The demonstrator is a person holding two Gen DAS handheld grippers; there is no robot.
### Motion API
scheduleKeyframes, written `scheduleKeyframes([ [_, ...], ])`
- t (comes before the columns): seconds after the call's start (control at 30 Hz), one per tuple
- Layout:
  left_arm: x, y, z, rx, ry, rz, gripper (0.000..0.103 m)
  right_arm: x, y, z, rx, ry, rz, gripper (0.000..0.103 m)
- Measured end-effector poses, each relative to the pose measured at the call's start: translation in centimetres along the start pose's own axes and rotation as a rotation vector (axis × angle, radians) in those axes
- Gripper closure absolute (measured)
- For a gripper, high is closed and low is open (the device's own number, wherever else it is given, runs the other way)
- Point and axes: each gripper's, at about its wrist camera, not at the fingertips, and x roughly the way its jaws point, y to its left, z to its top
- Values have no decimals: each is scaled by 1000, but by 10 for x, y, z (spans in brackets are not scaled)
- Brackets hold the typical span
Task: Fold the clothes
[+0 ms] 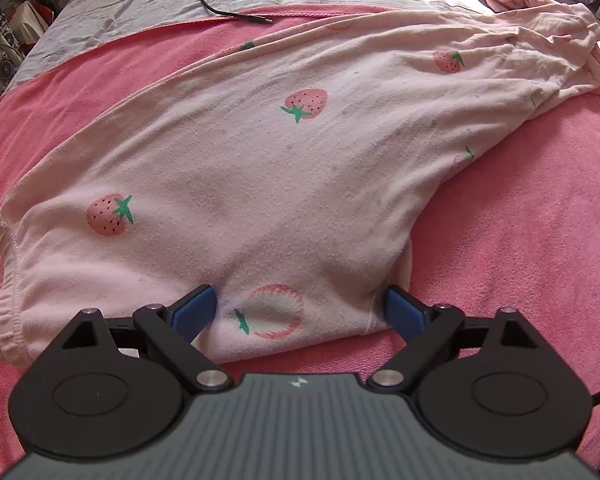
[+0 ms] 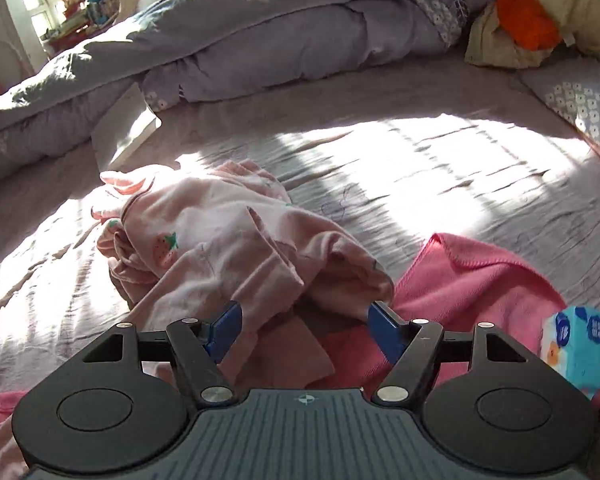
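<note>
One pair of pale pink pajama pants (image 1: 284, 168), printed with strawberries, lies spread across a pink towel (image 1: 520, 248) on a bed. In the left wrist view four whole strawberries show on the upper cloth, plus one printed as a hollow ring near the closest edge; an elastic waistband gathers at the left, and the far end trails off crumpled to the upper right. The left gripper (image 1: 300, 308) sits low at the near edge of the pants, its two blue fingertips (image 1: 194, 312) spread wide with the ring-shaped strawberry lying between them; both tips touch the cloth, but nothing is pinched.

From the right wrist view, the far end of the same garment (image 2: 220, 248) bunches in a loose heap, one strawberry visible on it, partly on the towel (image 2: 480, 276) and partly on the lavender bedsheet (image 2: 420, 168). The right gripper (image 2: 305, 326) hovers at that heap with its two blue fingers likewise held apart, folds of fabric running between them, gripping none.

One black cable (image 1: 220, 4) snakes over the sheet beyond the towel. One rolled grey-purple floral quilt (image 2: 260, 40) lies across the far side of the bed, one white flat box (image 2: 122, 132) against it, one blue tissue pack (image 2: 580, 344) at the right edge, and one orange cloth (image 2: 524, 12) on a cream bundle in the far corner.
</note>
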Motion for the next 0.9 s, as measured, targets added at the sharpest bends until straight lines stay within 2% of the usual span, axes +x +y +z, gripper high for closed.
scheduleKeyframes([
  [0.1, 0, 0, 0, 3, 5, -2, 11, 23, -18, -29, 129, 86, 45, 43],
  [0.23, -1, -1, 0, 23, 25, 1, 11, 45, -22, -44, 253, 63, 71, 43],
  [0.27, -1, -3, -1, 39, 36, 7, 11, 51, -25, -44, 286, 66, 58, 47],
  [0.3, -1, -5, -2, 55, 47, 14, 10, 56, -26, -40, 322, 80, 42, 54],
  [0.33, -1, -8, -3, 75, 58, 20, 10, 60, -26, -36, 359, 95, 25, 56],
  [0.37, 0, -10, -4, 98, 71, 29, 10, 58, -22, -29, 336, 111, 32, 79],
  [0.4, 0, -12, -6, 121, 84, 37, 9, 56, -17, -22, 308, 128, 41, 89],
  [0.47, -1, -11, -9, 113, 94, 35, 9, 39, -7, -8, 227, 94, 38, 89],
  [0.57, 0, -10, -9, 94, 106, 30, 9, 14, -5, 5, 172, 22, 43, 92],
  [0.67, 1, -11, -9, 97, 112, 38, 9, 9, -15, 11, 135, -87, -37, 96],
  [0.73, -1, -12, -8, 92, 119, 41, 9, 24, -41, 14, 223, -59, 3, 96],
  [0.83, -12, -12, -4, 62, 109, 55, 13, 33, -66, -1, 344, 14, 150, 93],
  [0.9, -28, -14, -3, 38, 47, 60, 14, 25, -62, -12, 315, 13, 177, 90],
])
